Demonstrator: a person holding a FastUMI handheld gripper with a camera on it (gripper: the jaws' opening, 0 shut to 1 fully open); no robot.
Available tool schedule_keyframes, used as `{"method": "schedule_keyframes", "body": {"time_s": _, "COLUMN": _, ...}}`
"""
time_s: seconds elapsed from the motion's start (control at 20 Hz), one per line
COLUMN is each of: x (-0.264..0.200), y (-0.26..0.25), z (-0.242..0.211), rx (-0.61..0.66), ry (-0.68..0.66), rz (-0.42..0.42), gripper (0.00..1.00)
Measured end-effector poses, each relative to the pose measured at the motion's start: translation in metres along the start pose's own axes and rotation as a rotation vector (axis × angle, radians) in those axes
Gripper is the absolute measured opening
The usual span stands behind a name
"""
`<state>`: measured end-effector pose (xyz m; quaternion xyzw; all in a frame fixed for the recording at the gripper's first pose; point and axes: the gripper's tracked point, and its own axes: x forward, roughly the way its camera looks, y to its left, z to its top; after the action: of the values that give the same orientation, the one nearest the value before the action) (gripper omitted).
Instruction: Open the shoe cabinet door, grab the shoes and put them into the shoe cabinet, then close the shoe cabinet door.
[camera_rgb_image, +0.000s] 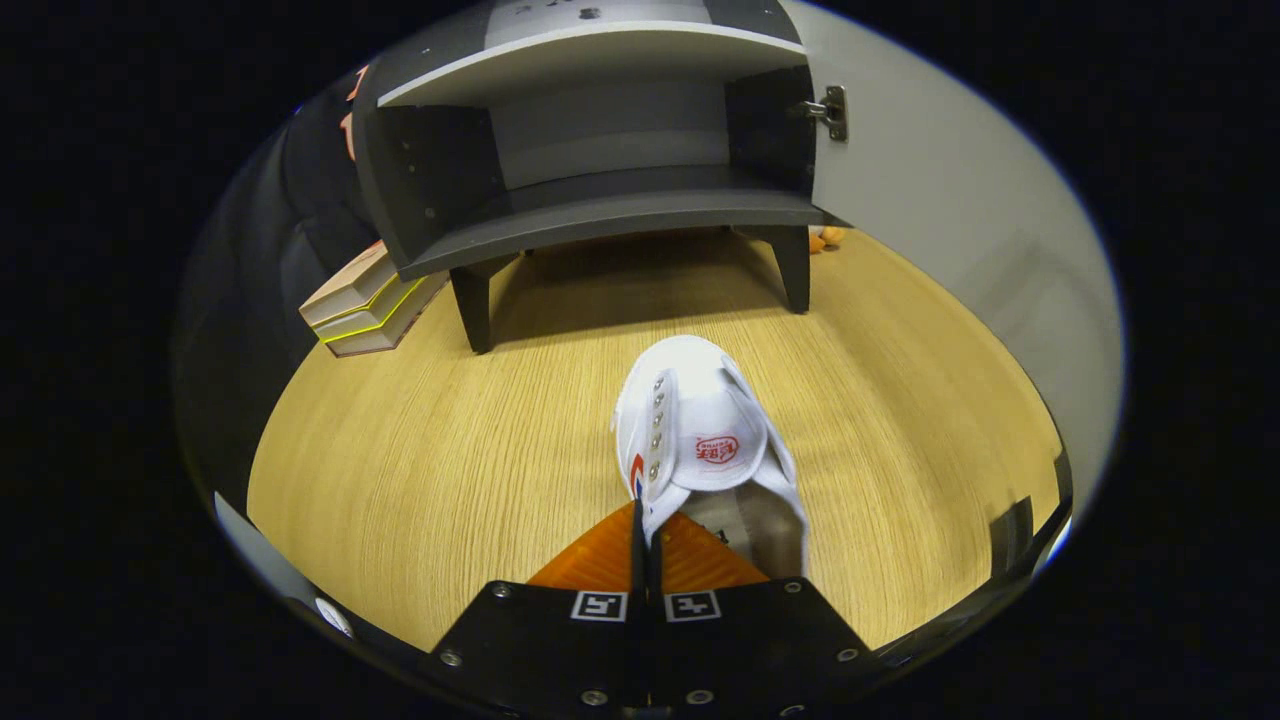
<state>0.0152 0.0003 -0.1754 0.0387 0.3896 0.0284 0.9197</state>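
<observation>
Canvas is what I have between the jaws: my gripper (645, 530) stands all but closed, its two fingers pinching the thin side wall of the white low-top canvas shoe (700, 440) with metal eyelets and a red stamp on its tongue. The shoe hangs off the fingertips, toe pointing forward, and looks to be lifted above the pale wood-grain floor (420, 480), though I cannot tell for sure that the sole is off it.

Beyond the toe stands the dark grey shoe cabinet (600, 150) on short legs, its lower shelf (620, 215) bare and well apart from the shoe. Its pale grey door (940, 200) is swung wide on the right, hinge showing at the cabinet's edge. Left of the cabinet lies a stack of flat boxes (365, 305) against the booth wall.

My worry is the grip. I judge that a pinch on one soft wall, off to one side of the shoe's weight, lets it swing or twist as I carry it, and a quick move could pull the canvas free. The toe also hangs low; if I come in too flat it may knock the shelf's front lip and be pried from the fingers. Drifting right risks brushing the open door; I would approach raised and centred
</observation>
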Motion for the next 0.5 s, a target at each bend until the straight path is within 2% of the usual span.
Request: {"method": "schedule_keyframes", "body": {"time_s": 0.5, "x": -0.048, "y": 0.031, "z": 0.034, "rx": -0.034, "ry": -0.103, "rz": 0.063, "gripper": 0.00}}
